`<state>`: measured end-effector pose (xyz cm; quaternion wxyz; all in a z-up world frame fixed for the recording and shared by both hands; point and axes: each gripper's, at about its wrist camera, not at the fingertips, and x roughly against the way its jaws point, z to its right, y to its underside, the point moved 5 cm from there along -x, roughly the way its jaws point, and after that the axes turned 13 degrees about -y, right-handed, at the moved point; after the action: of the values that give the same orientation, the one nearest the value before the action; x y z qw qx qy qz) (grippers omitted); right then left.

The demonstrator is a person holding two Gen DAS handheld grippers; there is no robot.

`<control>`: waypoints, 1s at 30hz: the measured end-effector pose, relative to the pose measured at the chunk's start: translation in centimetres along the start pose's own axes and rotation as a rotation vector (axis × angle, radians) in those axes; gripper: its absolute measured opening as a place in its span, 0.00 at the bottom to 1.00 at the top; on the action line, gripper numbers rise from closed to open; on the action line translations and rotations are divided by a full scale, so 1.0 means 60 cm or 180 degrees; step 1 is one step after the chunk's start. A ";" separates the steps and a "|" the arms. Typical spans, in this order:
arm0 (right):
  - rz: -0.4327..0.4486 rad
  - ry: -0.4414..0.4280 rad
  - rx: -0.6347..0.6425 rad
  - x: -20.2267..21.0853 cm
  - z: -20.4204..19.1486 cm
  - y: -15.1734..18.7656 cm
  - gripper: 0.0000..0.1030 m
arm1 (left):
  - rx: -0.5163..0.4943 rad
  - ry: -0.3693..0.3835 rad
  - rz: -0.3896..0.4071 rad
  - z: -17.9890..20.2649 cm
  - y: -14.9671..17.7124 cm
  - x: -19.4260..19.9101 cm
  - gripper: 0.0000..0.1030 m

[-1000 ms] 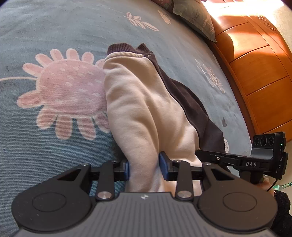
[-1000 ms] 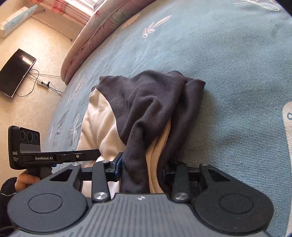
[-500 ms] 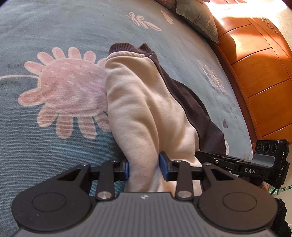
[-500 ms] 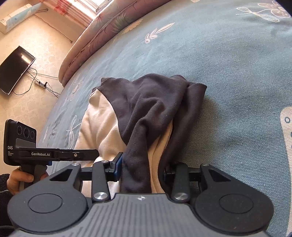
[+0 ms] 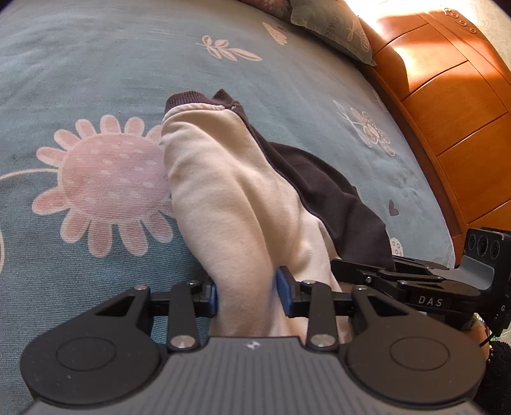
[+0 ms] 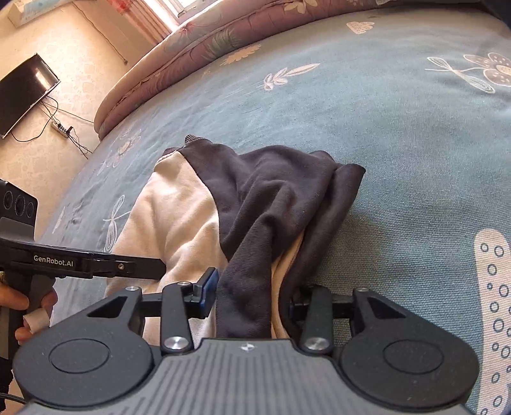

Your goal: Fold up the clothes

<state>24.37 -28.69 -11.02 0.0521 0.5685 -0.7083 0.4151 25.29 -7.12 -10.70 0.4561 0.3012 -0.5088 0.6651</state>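
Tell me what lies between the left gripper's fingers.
Cream fabric of the sweatshirt fills the gap between the left gripper fingers, in the left wrist view.

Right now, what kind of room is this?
Most likely a bedroom: a bed with a flower-print blue sheet, a pillow by the wooden headboard, and a wall-mounted TV across the room.

Blue-green bedspread point(image 5: 95, 64) across whole bed, big pink flower print point(image 5: 105, 185) at left, white leaf sprig point(image 5: 226, 51) farther up. Grey-green pillow point(image 5: 332, 22) at top edge, sunlit. Orange wooden cabinet point(image 5: 447, 105) just beside bed on right. Mauve floral quilt point(image 6: 223, 35) bunched along far side. Dark TV screen point(image 6: 22, 95) on beige floor, power strip point(image 6: 60, 129) and cables near it.
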 end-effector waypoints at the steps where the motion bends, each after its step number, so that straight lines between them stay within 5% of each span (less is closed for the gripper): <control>1: 0.0013 0.0007 0.0018 0.002 -0.003 -0.001 0.44 | -0.0010 0.0014 0.0019 0.003 -0.001 0.005 0.32; 17: 0.0336 0.0131 0.0187 0.075 -0.030 -0.019 0.43 | -0.0111 0.0307 0.0200 0.060 -0.021 0.051 0.31; 30: 0.0643 0.0510 0.0115 0.201 0.035 -0.042 0.43 | -0.0506 0.0633 0.0069 0.215 -0.052 0.001 0.31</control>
<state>23.15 -39.27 -4.46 0.0562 0.4602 -0.7479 0.4751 27.29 -19.17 -5.49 0.5194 0.1911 -0.5154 0.6542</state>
